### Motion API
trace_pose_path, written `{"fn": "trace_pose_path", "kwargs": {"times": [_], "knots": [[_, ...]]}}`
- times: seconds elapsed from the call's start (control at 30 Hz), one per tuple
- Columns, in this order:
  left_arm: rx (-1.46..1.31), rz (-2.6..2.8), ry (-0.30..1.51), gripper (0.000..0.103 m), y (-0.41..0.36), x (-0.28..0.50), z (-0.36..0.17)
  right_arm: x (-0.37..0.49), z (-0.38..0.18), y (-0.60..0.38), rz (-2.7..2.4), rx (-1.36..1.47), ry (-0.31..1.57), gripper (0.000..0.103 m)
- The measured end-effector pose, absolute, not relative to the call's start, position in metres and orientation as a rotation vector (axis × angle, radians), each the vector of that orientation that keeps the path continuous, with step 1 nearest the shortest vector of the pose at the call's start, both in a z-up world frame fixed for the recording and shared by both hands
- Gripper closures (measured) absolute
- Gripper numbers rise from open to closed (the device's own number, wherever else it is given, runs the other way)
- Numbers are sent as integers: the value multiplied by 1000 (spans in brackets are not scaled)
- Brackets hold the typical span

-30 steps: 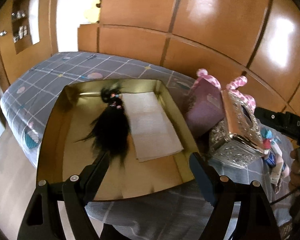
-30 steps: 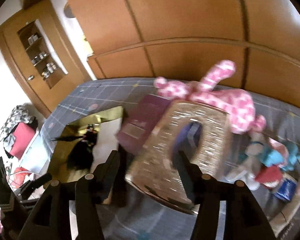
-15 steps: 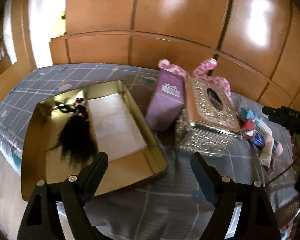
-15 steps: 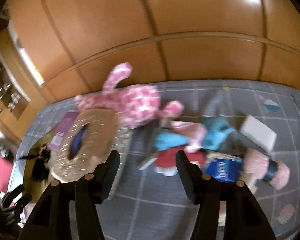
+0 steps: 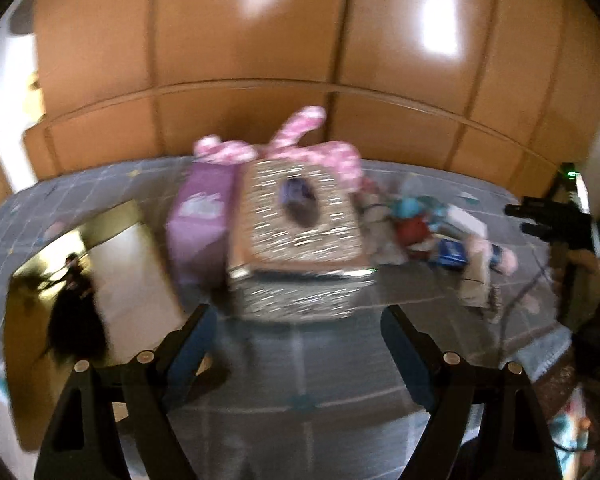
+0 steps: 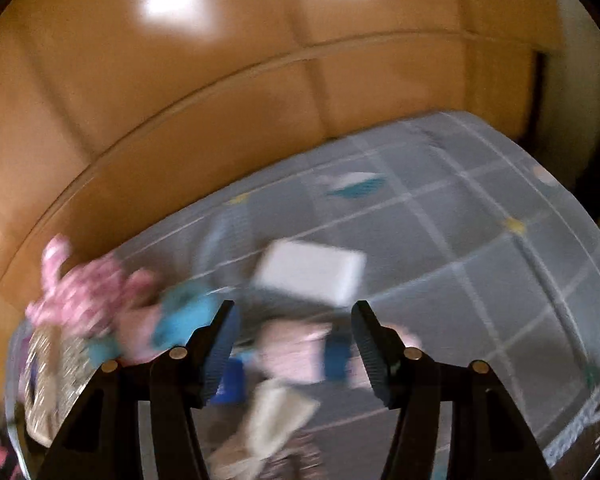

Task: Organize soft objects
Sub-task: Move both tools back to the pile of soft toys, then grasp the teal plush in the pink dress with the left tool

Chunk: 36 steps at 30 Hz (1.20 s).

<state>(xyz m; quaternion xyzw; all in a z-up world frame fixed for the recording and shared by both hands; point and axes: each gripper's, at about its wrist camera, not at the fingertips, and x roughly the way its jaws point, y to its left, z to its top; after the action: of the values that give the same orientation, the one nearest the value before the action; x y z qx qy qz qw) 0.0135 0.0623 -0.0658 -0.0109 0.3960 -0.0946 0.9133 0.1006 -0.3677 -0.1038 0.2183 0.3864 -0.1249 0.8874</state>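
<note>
No legible txt (blur); left gripper (image 5: 296, 334) & right gripper (image 6: 294, 330) jaws apart, empty.

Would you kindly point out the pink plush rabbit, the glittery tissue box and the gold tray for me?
pink plush rabbit (image 5: 340, 158): left wrist view, on its spotted body behind the box.
glittery tissue box (image 5: 300, 240): left wrist view, on its top face below the opening.
gold tray (image 5: 20, 320): left wrist view, on its bare floor.

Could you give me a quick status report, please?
Left gripper open, empty. Right gripper open over the soft toys. Glittery tissue box beside the pile.
</note>
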Motion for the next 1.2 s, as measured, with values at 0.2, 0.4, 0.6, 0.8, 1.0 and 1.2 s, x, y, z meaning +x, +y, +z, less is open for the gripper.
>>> {"fn": "trace_pose_path", "kwargs": {"times": [0.2, 0.4, 0.6, 0.8, 1.0, 1.2], "knots": [[37, -327, 814, 20, 8, 29, -56, 87, -126, -417, -368, 668, 791, 44], [67, -422, 852, 38, -46, 58, -62, 90, -132, -419, -340, 700, 811, 44], [137, -453, 904, 51, -95, 96, -74, 86, -136, -421, -308, 759, 816, 44], [207, -470, 929, 33, -134, 138, -78, 84, -139, -426, -298, 815, 809, 44], [307, -482, 937, 24, -181, 185, -93, 83, -139, -427, -267, 849, 806, 44], [433, -473, 1007, 24, -223, 219, -131, 85, -141, -427, -235, 862, 812, 44]]}}
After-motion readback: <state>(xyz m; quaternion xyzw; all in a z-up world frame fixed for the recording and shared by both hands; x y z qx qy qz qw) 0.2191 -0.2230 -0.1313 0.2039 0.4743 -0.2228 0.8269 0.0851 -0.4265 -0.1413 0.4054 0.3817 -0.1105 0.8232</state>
